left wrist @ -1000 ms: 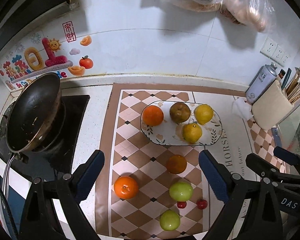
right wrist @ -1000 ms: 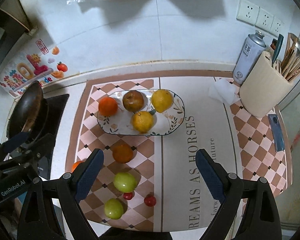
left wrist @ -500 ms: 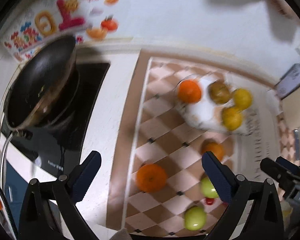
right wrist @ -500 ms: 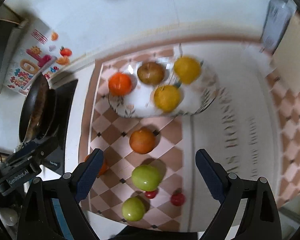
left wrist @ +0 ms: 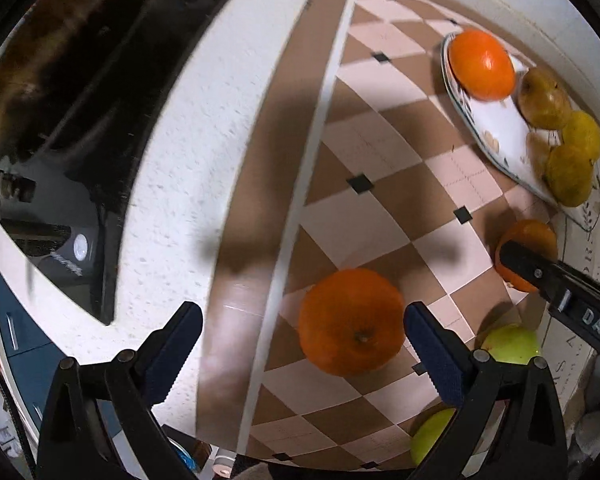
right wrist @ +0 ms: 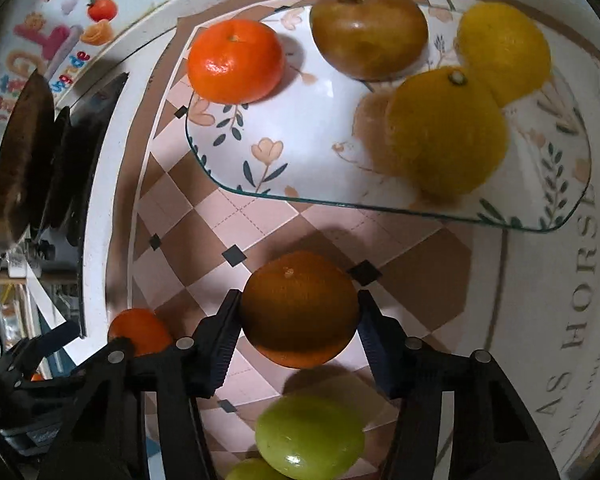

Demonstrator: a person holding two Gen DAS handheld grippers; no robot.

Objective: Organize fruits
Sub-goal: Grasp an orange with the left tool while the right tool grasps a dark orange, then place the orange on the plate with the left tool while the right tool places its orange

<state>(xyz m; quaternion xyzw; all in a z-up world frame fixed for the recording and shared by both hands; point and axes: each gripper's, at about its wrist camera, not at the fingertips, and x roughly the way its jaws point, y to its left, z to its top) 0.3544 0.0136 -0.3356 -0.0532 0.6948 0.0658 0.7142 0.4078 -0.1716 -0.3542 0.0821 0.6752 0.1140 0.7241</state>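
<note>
My right gripper (right wrist: 299,322) is shut on a dark orange (right wrist: 299,307) on the checkered mat, just in front of the floral plate (right wrist: 300,128). The plate holds a bright orange (right wrist: 235,61), a brown fruit (right wrist: 370,31) and two yellow citrus (right wrist: 446,132). My left gripper (left wrist: 302,340) is open low over the mat, with another orange (left wrist: 352,321) between its fingers, close to the right pad (left wrist: 434,354). Green fruits (right wrist: 310,436) lie nearer me; one also shows in the left wrist view (left wrist: 510,345).
A black stove (left wrist: 100,120) with a dark pan (right wrist: 22,156) stands at the left on the white counter (left wrist: 172,184). The mat's printed part (right wrist: 560,320) lies to the right. Wall stickers (right wrist: 48,44) are behind.
Both grippers have dropped down close to the mat. My right gripper has closed around the dark orange. My left gripper has come down around the other orange, still open.
</note>
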